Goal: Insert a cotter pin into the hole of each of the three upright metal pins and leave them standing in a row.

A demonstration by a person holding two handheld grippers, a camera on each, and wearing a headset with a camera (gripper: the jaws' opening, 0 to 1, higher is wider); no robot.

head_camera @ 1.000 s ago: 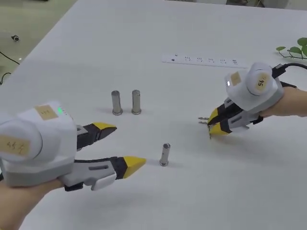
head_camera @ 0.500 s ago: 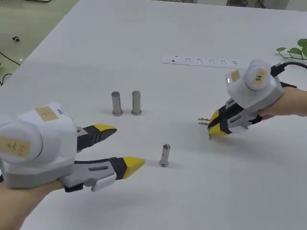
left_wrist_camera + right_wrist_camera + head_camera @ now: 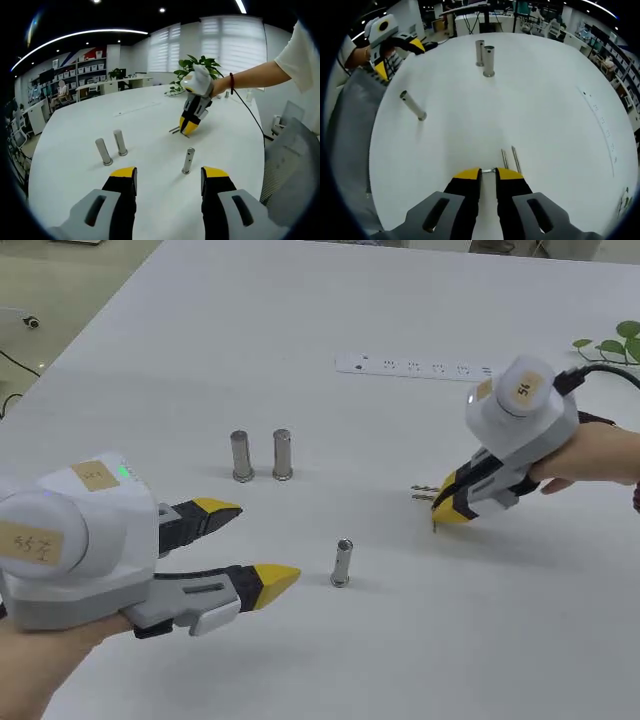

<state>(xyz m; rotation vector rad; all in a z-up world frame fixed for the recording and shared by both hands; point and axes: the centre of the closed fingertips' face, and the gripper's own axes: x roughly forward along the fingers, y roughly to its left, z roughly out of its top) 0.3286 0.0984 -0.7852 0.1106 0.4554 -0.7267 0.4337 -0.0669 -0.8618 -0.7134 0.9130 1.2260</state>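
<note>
White counter (image 3: 150, 360) carries three upright metal pins (image 3: 282, 454): two stand side by side to the far left, and the third pin (image 3: 342, 562) stands nearer, just past the left tool (image 3: 269, 540), whose jaws are spread wide. To the right, the right tool (image 3: 443, 508) tips down to the surface, its jaws pressed nearly together, pinching the looped end of a cotter pin (image 3: 490, 171). A power strip (image 3: 415, 367) lies far back.

Hidden, cropped, or too small to read

Cannot count the thin silver cotter pins (image 3: 510, 159), with heads tucked between the yellow tips of the right gripper (image 3: 489, 174); pinched or merely touched, unclear. Too small to make out any cross-holes in the three grey upright metal pins (image 3: 342, 562). Cropped by the head view's right edge: green leafy plant (image 3: 612, 343).
</note>
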